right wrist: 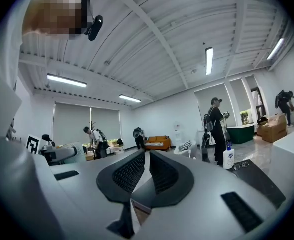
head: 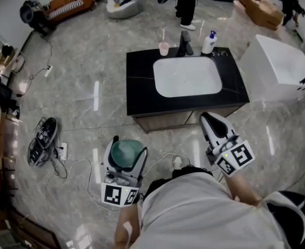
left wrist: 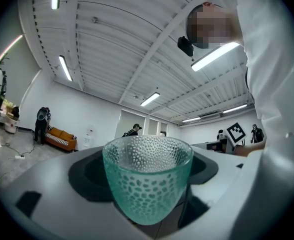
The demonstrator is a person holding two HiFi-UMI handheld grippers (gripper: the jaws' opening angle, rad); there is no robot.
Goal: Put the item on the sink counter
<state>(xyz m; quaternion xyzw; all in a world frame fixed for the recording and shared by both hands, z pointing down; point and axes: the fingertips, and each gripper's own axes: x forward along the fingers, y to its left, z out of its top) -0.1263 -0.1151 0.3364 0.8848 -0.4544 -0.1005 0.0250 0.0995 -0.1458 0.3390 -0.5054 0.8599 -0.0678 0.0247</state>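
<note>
A green dimpled glass cup (head: 125, 157) sits upright between the jaws of my left gripper (head: 127, 145), which is shut on it, low at the left over the floor. In the left gripper view the cup (left wrist: 147, 179) fills the middle, gripped at its lower sides. The black sink counter (head: 142, 87) with its white basin (head: 188, 77) stands ahead, a short way beyond both grippers. My right gripper (head: 210, 117) points at the counter's front edge; its ribbed pads (right wrist: 129, 173) stand almost together with nothing between them.
On the counter's far edge stand a pink cup (head: 164, 49), a dark faucet (head: 184, 43) and a soap bottle (head: 208, 43). A white tub (head: 279, 66) is to the right. Shoes (head: 42, 139) and cables lie on the floor at left. A person (head: 186, 4) stands behind the counter.
</note>
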